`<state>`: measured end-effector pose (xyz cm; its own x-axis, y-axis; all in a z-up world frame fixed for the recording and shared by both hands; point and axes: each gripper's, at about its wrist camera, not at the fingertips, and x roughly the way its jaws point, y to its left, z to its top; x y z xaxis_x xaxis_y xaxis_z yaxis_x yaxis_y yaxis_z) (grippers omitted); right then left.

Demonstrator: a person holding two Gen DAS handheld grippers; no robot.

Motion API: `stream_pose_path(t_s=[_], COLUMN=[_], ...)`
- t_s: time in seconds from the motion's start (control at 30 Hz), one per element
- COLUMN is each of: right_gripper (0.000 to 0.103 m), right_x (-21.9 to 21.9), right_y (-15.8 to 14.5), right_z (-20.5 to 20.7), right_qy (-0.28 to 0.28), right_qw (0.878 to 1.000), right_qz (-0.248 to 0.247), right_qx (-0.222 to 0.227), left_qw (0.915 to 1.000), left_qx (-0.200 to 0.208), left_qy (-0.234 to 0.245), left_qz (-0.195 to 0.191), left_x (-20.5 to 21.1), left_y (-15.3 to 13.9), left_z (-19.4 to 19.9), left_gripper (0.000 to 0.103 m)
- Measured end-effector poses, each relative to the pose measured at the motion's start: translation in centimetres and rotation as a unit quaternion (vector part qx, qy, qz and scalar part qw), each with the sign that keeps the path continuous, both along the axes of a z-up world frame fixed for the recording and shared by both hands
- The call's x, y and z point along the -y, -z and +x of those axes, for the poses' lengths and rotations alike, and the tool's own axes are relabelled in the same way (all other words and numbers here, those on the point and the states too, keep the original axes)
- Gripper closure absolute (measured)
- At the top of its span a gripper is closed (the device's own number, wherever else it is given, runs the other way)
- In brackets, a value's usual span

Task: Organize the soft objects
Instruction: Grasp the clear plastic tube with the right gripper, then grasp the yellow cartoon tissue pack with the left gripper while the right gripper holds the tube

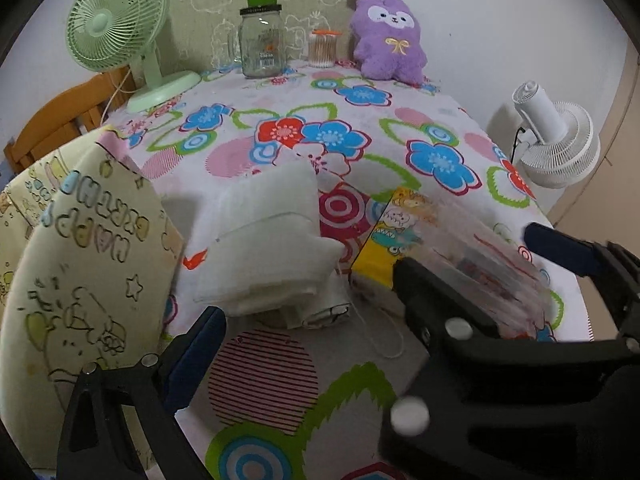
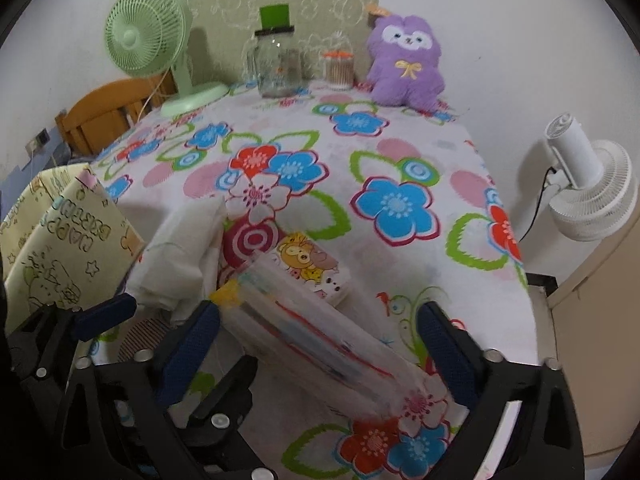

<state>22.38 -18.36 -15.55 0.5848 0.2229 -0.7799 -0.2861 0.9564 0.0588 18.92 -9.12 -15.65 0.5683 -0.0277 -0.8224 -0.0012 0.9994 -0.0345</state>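
A white folded soft pack [image 1: 272, 240] lies on the floral tablecloth; it also shows in the right wrist view [image 2: 180, 256]. A cartoon-printed tissue pack [image 1: 384, 236] lies to its right, and shows in the right wrist view [image 2: 312, 268]. A clear-wrapped soft pack [image 2: 320, 340], blurred, lies between the wide-apart fingers of my right gripper [image 2: 320, 348]; whether they touch it I cannot tell. It also shows in the left wrist view [image 1: 492, 272]. My left gripper [image 1: 304, 328] is open and empty, near the white pack. A purple plush [image 1: 386, 38] sits at the back.
A yellow printed gift bag [image 1: 72, 272] stands at the left edge. A green fan [image 1: 120, 28], a glass jar [image 1: 262, 40] and a cotton-swab tub [image 1: 322, 48] stand at the back. A white fan [image 1: 556, 140] is off the table's right side. A wooden chair [image 1: 52, 124] is at left.
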Motion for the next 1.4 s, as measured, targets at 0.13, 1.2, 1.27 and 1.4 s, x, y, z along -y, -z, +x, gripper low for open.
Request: stream_pose_path(t_s=[0.13,1.2,1.27,1.4], right_gripper=[0.031,0.080,0.080,0.080], right_x=[-0.5,5.6,6.0,6.3], right_y=[0.8,-2.5,-2.6,-2.2], right_z=[0.4,-2.3,-1.9,-0.8], right_qy=[-0.018,0.072,0.083,0.093], right_qw=[0.999,0.995,0.994,0.994], right_qz=[0.009,0.066,0.062,0.055], right_qx=[-0.027,0.016,0.023,0.019], left_qw=[0.9999,0.9973,0.9973,0.9979], left_qx=[-0.009,0.048,0.044,0.032], left_qy=[0.001,0.041,0.043,0.045], left_qz=[-0.004,0.038,0.039,0.034], left_x=[-0.1,5.2,5.5,5.7], left_y=[0.5,-2.7,-2.5,-1.9], left_z=[0.2,0.3,1.1,2.3], left_gripper=[0.005,0.008,0.010,0.012])
